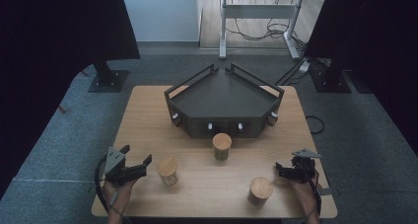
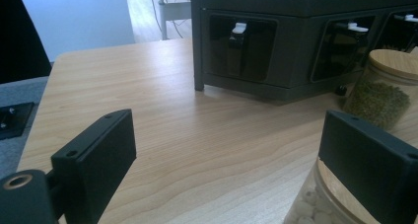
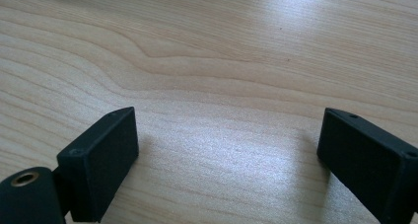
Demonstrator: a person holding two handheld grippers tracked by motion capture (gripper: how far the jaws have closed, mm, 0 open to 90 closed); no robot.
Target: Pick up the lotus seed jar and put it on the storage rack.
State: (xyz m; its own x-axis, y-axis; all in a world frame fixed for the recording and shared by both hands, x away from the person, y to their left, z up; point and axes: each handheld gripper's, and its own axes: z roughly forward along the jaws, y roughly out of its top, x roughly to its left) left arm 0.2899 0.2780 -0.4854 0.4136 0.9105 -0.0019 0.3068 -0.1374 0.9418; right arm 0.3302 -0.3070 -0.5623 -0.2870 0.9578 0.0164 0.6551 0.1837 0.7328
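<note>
High view, one entry per item. Left gripper (image 1: 137,166): my fingers (image 2: 96,155) stand wide with nothing between them, low over the table (image 1: 148,115). Right gripper (image 1: 282,170): fingers (image 3: 101,157) likewise wide and empty, bare wood under them.

Item in hand: near-left jar (image 1: 167,171), glass, round, with a wooden lid, just beside my left fingers and upright on the table; in the left gripper view it sits at the lower right (image 2: 315,204), partly behind one finger, filled with pale pieces. I judge it rigid, smooth, rather slippery and breakable (a full jar, so probably not light). Best hold: across the glass body below the lid, fingers square to the wall, not on the lid, which may lift off.

Also present: middle jar (image 1: 222,146) with greenish contents, in front of the dark tray cabinet (image 1: 224,103); third jar (image 1: 260,190) near my right gripper.
</note>
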